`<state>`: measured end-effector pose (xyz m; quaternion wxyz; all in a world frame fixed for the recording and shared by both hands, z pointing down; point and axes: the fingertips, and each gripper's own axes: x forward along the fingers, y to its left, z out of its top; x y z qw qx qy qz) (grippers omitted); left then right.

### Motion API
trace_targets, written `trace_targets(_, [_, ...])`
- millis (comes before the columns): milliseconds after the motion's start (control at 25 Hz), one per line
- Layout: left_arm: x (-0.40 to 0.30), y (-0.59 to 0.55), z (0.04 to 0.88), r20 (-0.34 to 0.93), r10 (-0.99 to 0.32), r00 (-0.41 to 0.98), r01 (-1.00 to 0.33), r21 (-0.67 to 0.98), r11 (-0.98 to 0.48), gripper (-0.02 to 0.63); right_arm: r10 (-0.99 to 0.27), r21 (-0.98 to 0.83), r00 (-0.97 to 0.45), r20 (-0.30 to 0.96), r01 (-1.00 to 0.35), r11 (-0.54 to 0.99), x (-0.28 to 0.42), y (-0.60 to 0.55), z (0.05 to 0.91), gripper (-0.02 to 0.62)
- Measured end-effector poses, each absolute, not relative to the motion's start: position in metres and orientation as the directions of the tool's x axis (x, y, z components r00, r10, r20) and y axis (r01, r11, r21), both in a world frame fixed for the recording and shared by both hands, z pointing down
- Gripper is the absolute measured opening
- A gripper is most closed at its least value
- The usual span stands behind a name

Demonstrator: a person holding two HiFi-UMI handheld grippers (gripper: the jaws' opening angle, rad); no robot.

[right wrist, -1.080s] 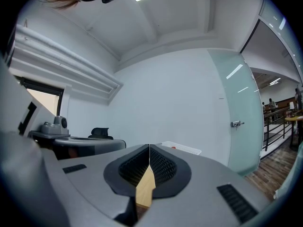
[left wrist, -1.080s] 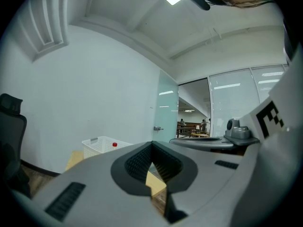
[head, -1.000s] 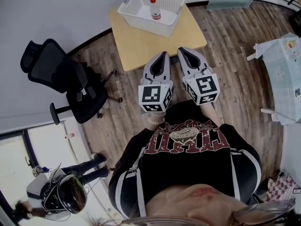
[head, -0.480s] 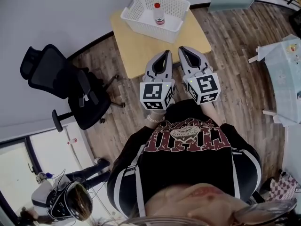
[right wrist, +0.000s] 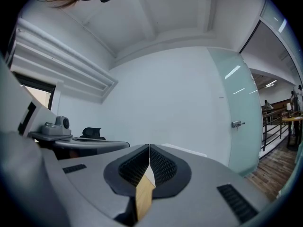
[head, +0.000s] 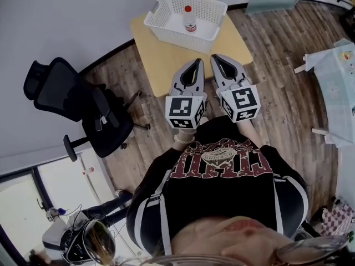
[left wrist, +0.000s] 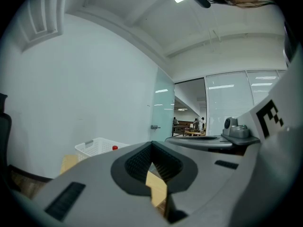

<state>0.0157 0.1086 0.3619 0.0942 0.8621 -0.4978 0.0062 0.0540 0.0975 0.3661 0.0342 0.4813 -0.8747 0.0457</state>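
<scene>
Ahead of the closed, empty left claw (head: 195, 62) and right claw (head: 214, 57), a small red-capped bottle (head: 189, 21) stands in a white basket (head: 171, 33).

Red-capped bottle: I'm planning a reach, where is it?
In the head view, the bottle stands inside the white basket on the table, top centre, ahead of the left gripper and right gripper.

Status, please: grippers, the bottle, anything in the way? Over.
Left gripper shut, empty. Right gripper shut, empty. Bottle upright in white basket on table ahead. Nothing in between.
</scene>
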Motion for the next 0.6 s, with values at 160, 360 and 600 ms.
trace_targets(160, [0.01, 0.108, 0.365, 0.105, -0.853, 0.511, -0.856, 0.161, -0.492, 0.049, -0.844, -0.045, -0.526, 0.105, -0.85, 0.525, 0.049, 0.096, 0.37, 0.018])
trace_targets(360, [0.004, 0.11, 0.37, 0.117, -0.847, 0.519, -0.851, 0.167, -0.498, 0.049, -0.848, -0.053, -0.515, 0.122, -0.857, 0.513, 0.043, 0.098, 0.376, 0.018])
trace_targets(600, [-0.001, 0.113, 0.371, 0.122, -0.848, 0.516, -0.853, 0.17, -0.494, 0.049, -0.851, -0.052, -0.509, 0.126, -0.86, 0.507, 0.042, 0.098, 0.377, 0.018])
